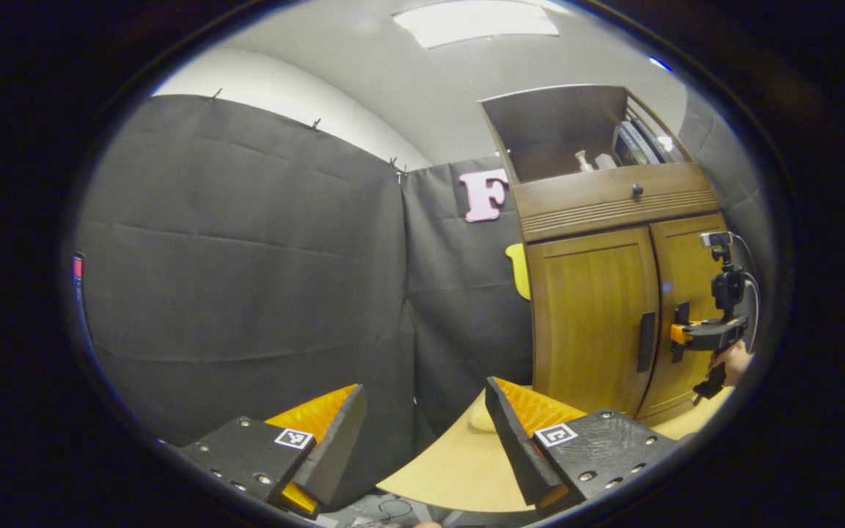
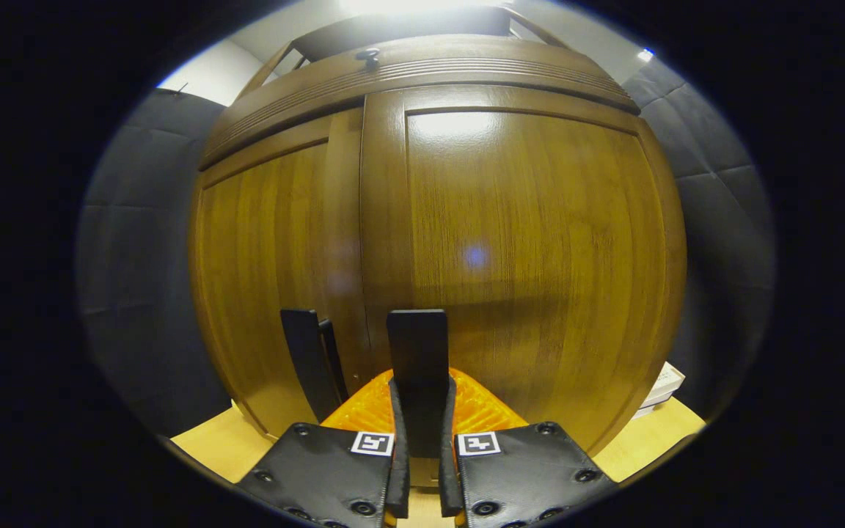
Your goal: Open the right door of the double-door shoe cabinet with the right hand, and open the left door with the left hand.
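Shoe cabinet (image 1: 606, 205): stands on the pale table (image 1: 452, 469) at the far right of the left gripper view, against the black booth wall; close up and head-on in the right gripper view

Right door (image 2: 540, 257): flush with the cabinet front, judged closed; its dark handle (image 2: 416, 352) stands upright just right of the centre seam

Left door (image 1: 591, 315): also flush and closed; its dark handle (image 1: 646, 341) is free, with nothing touching it

Right gripper (image 2: 419, 440): at the right door, fingers drawn together on either side of the right handle, so it appears clamped; in the left gripper view the same tool (image 1: 708, 334) sits at that door with a hand (image 1: 732, 361) behind it

Left gripper (image 1: 422, 433): fingers wide apart, holding nothing, well short of the cabinet and aimed mostly at the wall

Progress: grasp of the right handle looks made; neither door is opened yet

Remaining: swing the right door out, then reach, grip and pull the left one
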A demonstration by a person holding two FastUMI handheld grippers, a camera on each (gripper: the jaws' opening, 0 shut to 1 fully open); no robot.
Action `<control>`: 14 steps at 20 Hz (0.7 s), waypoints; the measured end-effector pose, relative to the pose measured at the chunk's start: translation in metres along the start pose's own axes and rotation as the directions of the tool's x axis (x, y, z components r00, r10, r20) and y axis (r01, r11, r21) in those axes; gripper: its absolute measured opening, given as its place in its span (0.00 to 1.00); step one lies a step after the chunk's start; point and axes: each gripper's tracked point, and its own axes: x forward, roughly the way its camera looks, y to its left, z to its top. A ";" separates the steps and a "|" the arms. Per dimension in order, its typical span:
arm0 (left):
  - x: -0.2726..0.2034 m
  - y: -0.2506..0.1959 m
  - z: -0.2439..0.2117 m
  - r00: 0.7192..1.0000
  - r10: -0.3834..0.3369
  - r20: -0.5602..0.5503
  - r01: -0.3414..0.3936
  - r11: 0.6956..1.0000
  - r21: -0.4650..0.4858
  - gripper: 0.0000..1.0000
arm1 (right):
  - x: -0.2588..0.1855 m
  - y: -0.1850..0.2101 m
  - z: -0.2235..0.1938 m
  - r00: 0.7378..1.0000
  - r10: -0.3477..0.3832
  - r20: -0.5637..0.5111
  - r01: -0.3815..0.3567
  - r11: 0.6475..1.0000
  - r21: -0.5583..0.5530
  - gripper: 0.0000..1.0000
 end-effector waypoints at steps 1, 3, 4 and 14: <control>-0.001 -0.001 0.000 1.000 -0.015 0.003 0.015 1.000 -0.003 0.95 | -0.007 -0.001 0.001 1.000 0.009 0.006 -0.009 1.000 0.002 0.18; -0.004 -0.005 0.002 0.999 -0.051 0.011 0.051 0.999 -0.009 0.95 | -0.019 -0.001 0.001 1.000 0.027 0.003 -0.027 1.000 0.006 0.14; -0.005 -0.006 0.004 0.998 -0.068 0.015 0.068 0.998 -0.010 0.95 | -0.025 -0.001 -0.001 0.999 0.034 0.000 -0.034 0.999 0.008 0.14; -0.017 -0.022 0.005 0.968 -0.247 0.047 0.248 0.969 -0.021 0.95 | -0.101 -0.025 -0.008 0.998 0.056 -0.006 -0.056 0.998 0.025 0.14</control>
